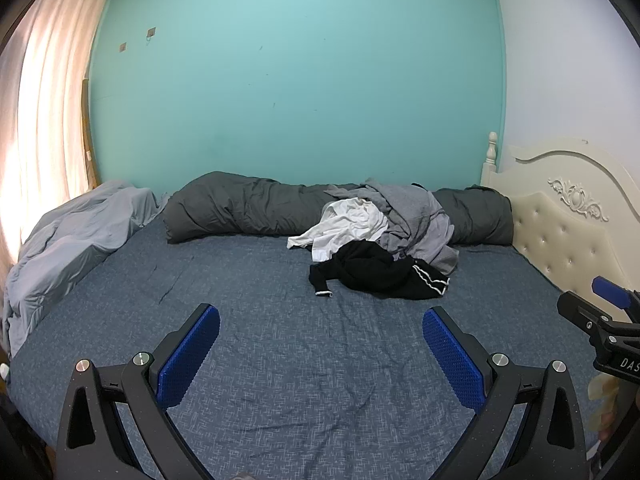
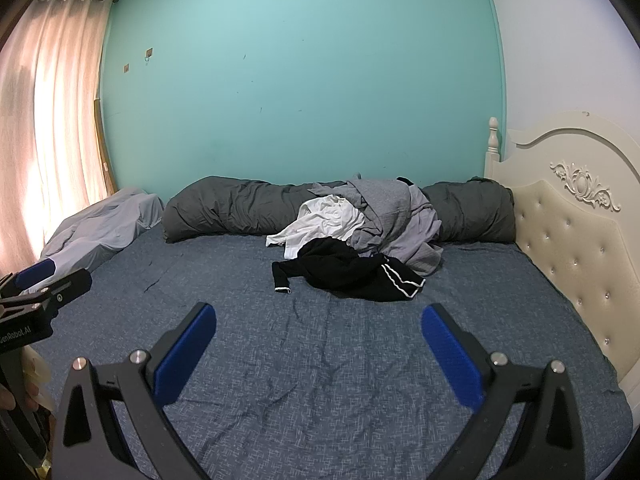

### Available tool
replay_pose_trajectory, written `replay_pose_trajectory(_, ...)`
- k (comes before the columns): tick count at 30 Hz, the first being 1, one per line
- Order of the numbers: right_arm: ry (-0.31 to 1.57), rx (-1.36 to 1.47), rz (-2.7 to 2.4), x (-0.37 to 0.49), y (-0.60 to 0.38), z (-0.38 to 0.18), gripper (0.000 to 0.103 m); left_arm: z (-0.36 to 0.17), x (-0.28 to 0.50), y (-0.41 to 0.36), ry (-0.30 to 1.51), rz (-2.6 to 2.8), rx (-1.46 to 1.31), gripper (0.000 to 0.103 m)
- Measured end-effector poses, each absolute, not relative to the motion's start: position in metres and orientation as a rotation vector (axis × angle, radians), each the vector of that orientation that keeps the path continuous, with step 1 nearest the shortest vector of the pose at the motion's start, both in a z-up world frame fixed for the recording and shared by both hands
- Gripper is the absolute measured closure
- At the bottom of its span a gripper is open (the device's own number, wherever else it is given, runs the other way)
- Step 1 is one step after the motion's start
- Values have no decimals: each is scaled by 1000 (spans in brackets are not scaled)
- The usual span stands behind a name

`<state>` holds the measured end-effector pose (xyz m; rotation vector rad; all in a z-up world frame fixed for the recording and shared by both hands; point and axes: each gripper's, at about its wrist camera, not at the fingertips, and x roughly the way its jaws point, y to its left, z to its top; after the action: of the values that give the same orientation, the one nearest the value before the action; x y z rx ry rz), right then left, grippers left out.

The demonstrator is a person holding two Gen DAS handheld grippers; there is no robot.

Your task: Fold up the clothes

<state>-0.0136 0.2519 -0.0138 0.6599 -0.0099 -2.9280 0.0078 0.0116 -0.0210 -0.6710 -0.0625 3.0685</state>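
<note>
The left gripper (image 1: 321, 314), black w/ blue ribbed pads, has its jaws spread wide w/ nothing between them, and it hangs over the blue-grey patterned bed sheet (image 1: 280, 360), tilted a bit downward. The right gripper (image 2: 319, 312), same black frame & blue pads, stands also wide open and empty, tilted down the same way, beside the left one. In the left wrist view the right gripper shows at the right edge, w/ white letters "DAS" on its body, rest cut off. In the right wrist view the left gripper is at the left edge, w/ a label that reads "enRobot.AI", beginning hidden. The pile of clothes (image 2: 352, 240) lies well ahead of both grippers: a black garment w/ white stripes (image 2: 352, 272) in front, a white one (image 2: 324, 220) behind it, grey ones (image 2: 396, 216) at the right. The pile leans on a long dark grey rolled duvet (image 2: 232, 208) along the turquoise wall (image 2: 300, 80). At right is a cream tufted headboard (image 2: 568, 232).
</note>
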Motion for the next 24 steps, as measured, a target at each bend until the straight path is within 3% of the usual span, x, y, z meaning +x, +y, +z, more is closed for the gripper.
replay_pose_trajectory(24, -12, 662, -2927, -13, 254, -12, 0, -7, -1, 5, -65, 3060, -694, 0)
